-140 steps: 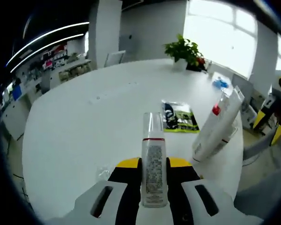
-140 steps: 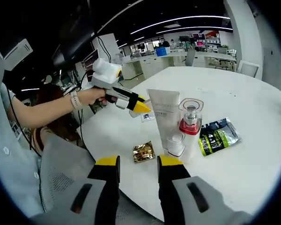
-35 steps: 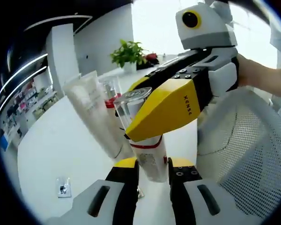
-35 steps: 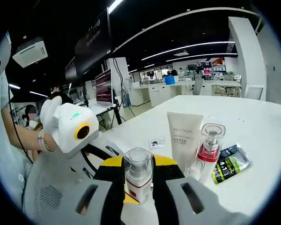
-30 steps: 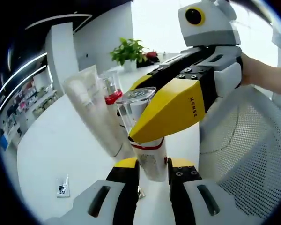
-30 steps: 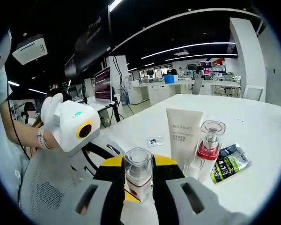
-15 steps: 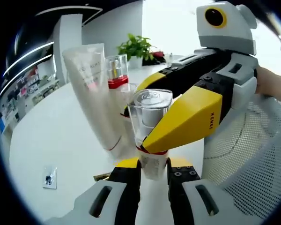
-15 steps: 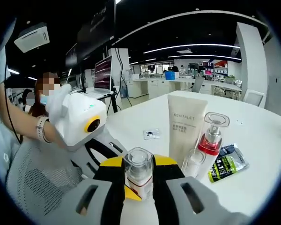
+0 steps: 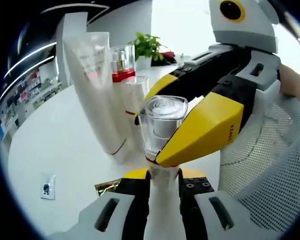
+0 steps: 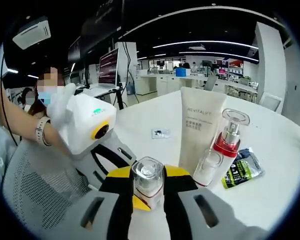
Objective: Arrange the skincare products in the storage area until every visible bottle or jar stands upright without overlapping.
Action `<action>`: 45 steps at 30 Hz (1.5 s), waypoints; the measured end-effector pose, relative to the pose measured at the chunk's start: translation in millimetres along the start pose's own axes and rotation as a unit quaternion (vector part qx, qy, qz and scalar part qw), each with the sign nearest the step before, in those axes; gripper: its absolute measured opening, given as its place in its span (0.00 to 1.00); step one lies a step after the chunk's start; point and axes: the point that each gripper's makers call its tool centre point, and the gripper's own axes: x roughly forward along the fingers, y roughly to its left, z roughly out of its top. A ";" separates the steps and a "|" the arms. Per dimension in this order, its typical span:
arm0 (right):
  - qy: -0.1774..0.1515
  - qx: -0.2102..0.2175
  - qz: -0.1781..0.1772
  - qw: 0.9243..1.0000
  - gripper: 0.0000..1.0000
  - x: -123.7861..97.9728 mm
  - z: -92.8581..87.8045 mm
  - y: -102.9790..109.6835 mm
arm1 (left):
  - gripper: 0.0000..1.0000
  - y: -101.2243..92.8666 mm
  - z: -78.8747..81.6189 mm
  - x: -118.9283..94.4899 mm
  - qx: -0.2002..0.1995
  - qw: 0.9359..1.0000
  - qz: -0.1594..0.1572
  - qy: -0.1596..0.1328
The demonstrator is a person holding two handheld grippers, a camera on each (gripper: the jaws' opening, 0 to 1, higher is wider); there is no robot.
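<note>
White round table (image 9: 55, 135) under you: in the left gripper view your left gripper (image 9: 162, 187) clamps the clear-capped red-banded bottle (image 9: 161, 130), right gripper (image 9: 190, 135) pinching it too. Right gripper view: same bottle (image 10: 148, 187) clamped upright, just beside the white tube (image 10: 200, 132).

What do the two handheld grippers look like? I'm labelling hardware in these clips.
Both match: the right gripper and left gripper have yellow wedge-shaped jaw tips, black linkages with bolt heads and white-grey bodies. Lettering runs along one right jaw. The person wears a wristband.
</note>
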 end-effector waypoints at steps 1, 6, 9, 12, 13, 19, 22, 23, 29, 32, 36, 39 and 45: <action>0.000 0.000 0.001 1.000 0.22 -0.4 -0.3 0.2 | 0.18 0.1 0.3 0.6 0.000 1.000 -0.004 -0.004; -0.007 0.022 0.000 1.000 0.24 -2.2 -0.1 -1.6 | 0.19 1.7 -0.5 1.5 0.024 1.000 0.003 -0.005; 0.001 0.022 -0.003 1.000 0.30 -2.3 -3.7 -1.8 | 0.20 2.9 1.6 1.0 0.038 0.999 0.010 -0.008; 0.007 0.021 -0.006 1.000 0.30 -4.1 -5.6 -2.3 | 0.22 5.1 2.9 -1.1 0.037 0.999 0.015 -0.009; 0.006 0.022 -0.006 1.000 0.30 -5.7 -4.6 -2.3 | 0.23 5.5 2.7 -1.3 0.037 0.999 0.015 -0.008; 0.023 0.020 -0.005 1.000 0.29 -13.1 -12.1 -3.6 | 0.26 11.1 -1.3 -6.6 0.048 0.998 0.028 0.009; 0.036 0.021 -0.010 0.999 0.29 -17.9 -19.8 -5.9 | 0.25 16.0 -1.2 -9.5 0.046 0.998 0.037 0.013; 0.042 0.024 -0.009 0.999 0.29 -19.8 -23.1 -7.0 | 0.24 17.9 -1.0 -10.8 0.045 0.998 0.040 0.014; 0.057 0.033 -0.018 0.998 0.27 -23.5 -30.4 -12.3 | 0.22 22.3 -9.2 -17.4 0.037 0.997 0.050 0.038; 0.061 0.036 -0.020 0.997 0.26 -23.6 -31.9 -13.6 | 0.21 24.1 -11.3 -20.9 0.029 0.997 0.053 0.041; 0.068 0.036 -0.019 0.997 0.26 -22.7 -33.3 -13.8 | 0.14 24.8 -11.8 -22.9 0.018 0.997 0.055 0.043; 0.071 0.038 -0.018 0.997 0.26 -22.2 -34.4 -13.7 | 0.11 18.1 -13.4 -22.0 0.011 0.998 0.041 0.046; 0.075 0.039 -0.019 0.996 0.25 -22.5 -35.0 -18.0 | 0.16 15.0 -14.6 -17.4 0.007 0.998 0.037 0.051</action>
